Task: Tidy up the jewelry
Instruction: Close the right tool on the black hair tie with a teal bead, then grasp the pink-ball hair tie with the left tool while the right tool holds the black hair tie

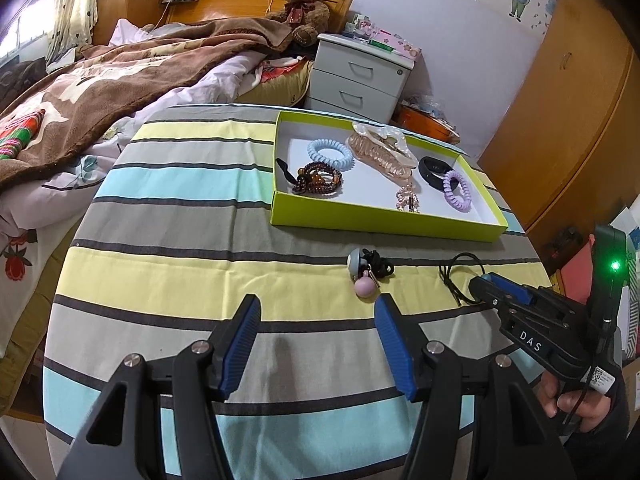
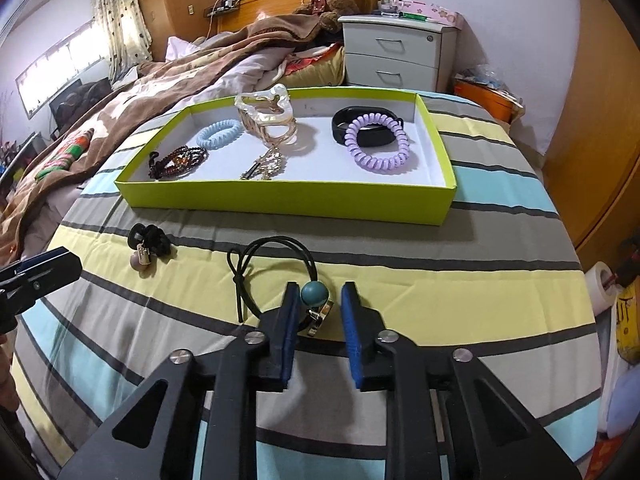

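The right gripper [image 2: 321, 312], jaws apart, straddles the teal bead of a thin black elastic hair tie [image 2: 276, 264] lying on the striped bench [image 2: 480, 300]. I judge it light and floppy; the hard, probably slippery bead [image 2: 314, 293] gives the firmest hold. Ahead sits the lime-green cardboard tray [image 2: 288, 200]. The left gripper [image 1: 316, 330] is spread wide, holding nothing.

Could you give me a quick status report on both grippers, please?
Left gripper open, empty, short of the pink-bead hair tie. Right gripper open around the teal-bead hair tie, not clamped. Green box beyond, path unobstructed.
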`<action>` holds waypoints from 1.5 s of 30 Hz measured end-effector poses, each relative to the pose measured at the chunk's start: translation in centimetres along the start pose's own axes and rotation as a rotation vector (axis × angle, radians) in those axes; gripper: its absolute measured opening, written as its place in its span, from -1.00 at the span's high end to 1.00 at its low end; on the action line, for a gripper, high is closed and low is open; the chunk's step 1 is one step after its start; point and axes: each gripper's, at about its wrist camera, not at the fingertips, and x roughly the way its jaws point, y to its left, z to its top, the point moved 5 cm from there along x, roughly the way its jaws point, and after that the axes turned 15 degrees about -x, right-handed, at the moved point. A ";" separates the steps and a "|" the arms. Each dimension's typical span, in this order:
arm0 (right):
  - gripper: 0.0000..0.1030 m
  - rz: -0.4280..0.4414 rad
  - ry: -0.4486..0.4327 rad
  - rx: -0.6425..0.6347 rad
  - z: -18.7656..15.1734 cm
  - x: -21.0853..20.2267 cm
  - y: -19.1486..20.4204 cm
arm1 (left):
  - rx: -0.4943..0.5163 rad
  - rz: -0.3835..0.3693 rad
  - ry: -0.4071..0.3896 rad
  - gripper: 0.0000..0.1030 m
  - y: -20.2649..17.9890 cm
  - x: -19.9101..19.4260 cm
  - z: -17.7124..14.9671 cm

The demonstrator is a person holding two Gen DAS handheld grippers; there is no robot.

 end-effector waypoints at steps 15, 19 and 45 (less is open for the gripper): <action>0.69 0.030 -0.056 0.075 -0.3 -1.4 -1.9 | 0.017 -0.014 0.059 -0.19 -2.1 2.8 0.5; 0.69 0.032 -0.068 0.085 -0.4 -1.9 -2.2 | 0.016 -0.004 0.061 -0.19 -2.8 3.8 0.8; 0.69 0.046 -0.109 0.089 0.0 -2.9 -2.5 | 0.086 0.089 0.051 0.42 -4.6 6.2 0.7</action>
